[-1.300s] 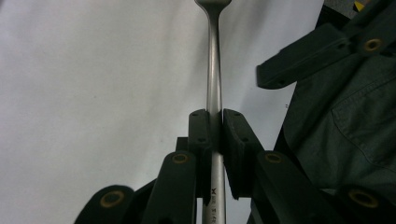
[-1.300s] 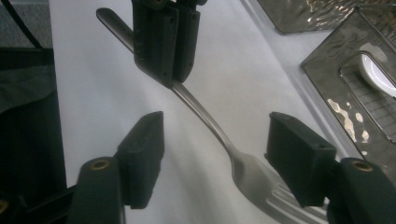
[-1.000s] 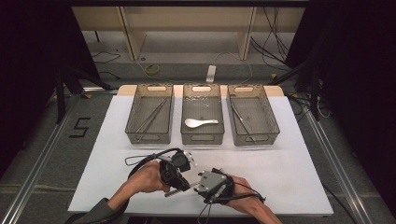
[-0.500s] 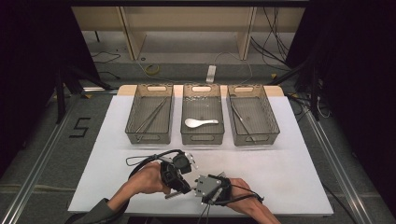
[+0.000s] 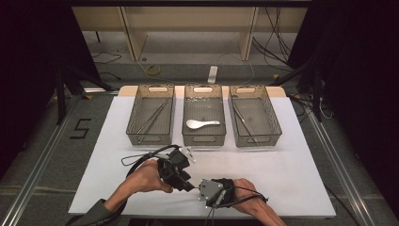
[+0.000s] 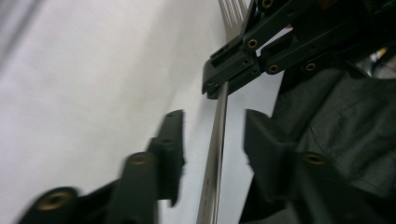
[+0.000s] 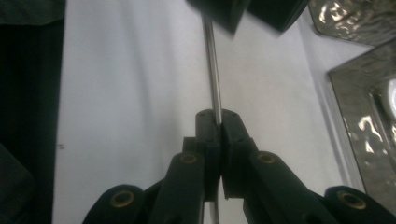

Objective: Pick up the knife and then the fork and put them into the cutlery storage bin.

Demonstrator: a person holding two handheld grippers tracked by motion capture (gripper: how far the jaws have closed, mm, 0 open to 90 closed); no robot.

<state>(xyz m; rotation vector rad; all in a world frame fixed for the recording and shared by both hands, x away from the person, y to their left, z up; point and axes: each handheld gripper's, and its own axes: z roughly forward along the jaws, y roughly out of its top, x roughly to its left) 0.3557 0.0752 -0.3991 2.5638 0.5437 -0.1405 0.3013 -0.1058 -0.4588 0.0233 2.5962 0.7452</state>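
The slim steel fork has changed hands: our right gripper has just clamped its fingers on it, while our left gripper's fingers have just opened, standing apart around the handle.

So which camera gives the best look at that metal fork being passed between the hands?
The left gripper view: the fork shows handle and tines, clamped by the right tool. The right gripper view shows its handle. In the high view the hands hide it.

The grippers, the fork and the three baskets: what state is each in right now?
Left gripper: jaws just opened, apart around the fork handle.
Right gripper: just closed, shut on the fork.
Fork: held off the table.
Left basket: holds thin utensils.
Middle basket: holds a white spoon.
Right basket: holds metal utensils.
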